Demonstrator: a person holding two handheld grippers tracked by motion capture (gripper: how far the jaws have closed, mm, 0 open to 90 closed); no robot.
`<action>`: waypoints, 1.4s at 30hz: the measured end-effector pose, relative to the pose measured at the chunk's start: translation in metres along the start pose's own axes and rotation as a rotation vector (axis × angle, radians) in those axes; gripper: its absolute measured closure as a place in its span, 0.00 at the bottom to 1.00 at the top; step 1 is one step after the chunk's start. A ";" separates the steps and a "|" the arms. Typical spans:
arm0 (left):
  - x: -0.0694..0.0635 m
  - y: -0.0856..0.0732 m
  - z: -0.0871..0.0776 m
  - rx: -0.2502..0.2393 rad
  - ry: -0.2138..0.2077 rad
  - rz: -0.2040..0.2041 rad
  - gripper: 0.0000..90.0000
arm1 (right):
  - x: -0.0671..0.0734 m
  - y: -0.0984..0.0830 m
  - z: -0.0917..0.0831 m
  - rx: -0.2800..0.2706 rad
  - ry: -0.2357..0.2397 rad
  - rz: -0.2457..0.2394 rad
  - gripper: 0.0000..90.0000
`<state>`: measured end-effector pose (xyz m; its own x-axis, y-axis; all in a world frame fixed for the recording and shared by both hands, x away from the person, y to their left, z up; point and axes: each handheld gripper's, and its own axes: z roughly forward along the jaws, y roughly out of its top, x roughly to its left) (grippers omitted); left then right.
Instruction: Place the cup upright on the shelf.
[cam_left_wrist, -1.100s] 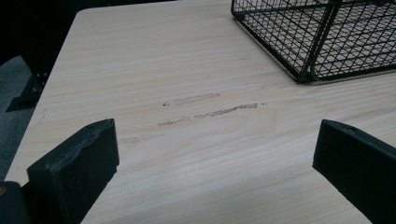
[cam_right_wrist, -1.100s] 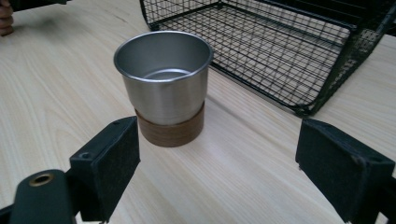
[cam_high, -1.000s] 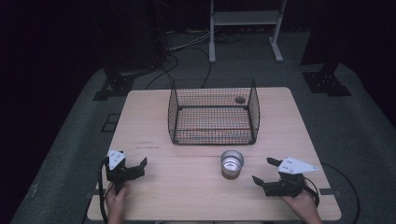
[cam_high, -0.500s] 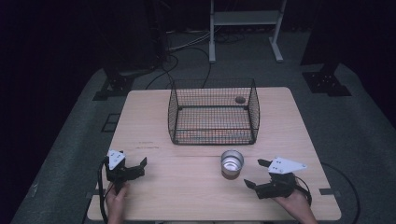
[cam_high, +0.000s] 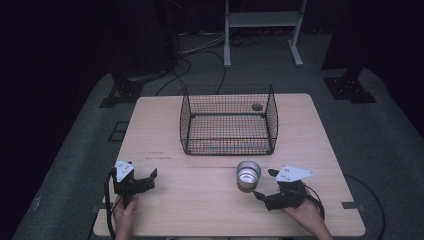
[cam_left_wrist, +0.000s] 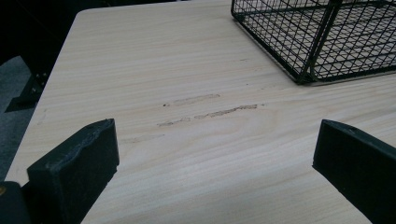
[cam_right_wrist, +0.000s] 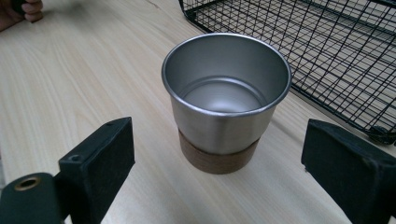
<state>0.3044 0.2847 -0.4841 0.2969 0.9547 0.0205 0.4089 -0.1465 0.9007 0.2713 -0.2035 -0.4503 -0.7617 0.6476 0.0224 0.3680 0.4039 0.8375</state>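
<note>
A steel cup (cam_high: 248, 175) with a brown base stands upright and empty on the wooden table (cam_high: 200, 205), just in front of a black wire basket (cam_high: 227, 120). My right gripper (cam_high: 264, 184) is open just right of the cup and points at it. In the right gripper view the cup (cam_right_wrist: 226, 98) stands a little beyond the gripper (cam_right_wrist: 218, 156), centred between the wide-apart jaws, untouched. My left gripper (cam_high: 149, 180) rests open near the front left of the table. In its own view the left gripper (cam_left_wrist: 215, 140) has only bare wood between its jaws.
The wire basket (cam_left_wrist: 322, 37) is empty, and its near edge (cam_right_wrist: 327, 51) runs close behind the cup. A small dark round thing (cam_high: 257, 106) lies by the basket's far right corner. The other hand (cam_right_wrist: 23, 11) shows far off. Cables and stands lie on the floor beyond the table.
My right gripper has moved left toward the cup and turned to face it. The left gripper and the cup have stayed put.
</note>
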 end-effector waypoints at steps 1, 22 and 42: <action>0.000 0.000 0.000 0.002 0.000 0.000 0.00 | 0.000 0.000 0.002 0.002 -0.001 0.002 0.10; 0.001 0.000 -0.001 -0.006 -0.001 -0.006 0.00 | -0.009 0.005 0.029 0.034 -0.003 0.049 0.10; 0.001 0.000 -0.001 -0.008 -0.003 -0.010 0.00 | -0.007 0.012 0.051 0.055 0.012 0.029 0.10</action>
<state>0.3038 0.2861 -0.4838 0.2952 0.9554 0.0099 0.4050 -0.1345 0.9044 0.3085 -0.1697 -0.4680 -0.7562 0.6522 0.0530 0.4185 0.4198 0.8053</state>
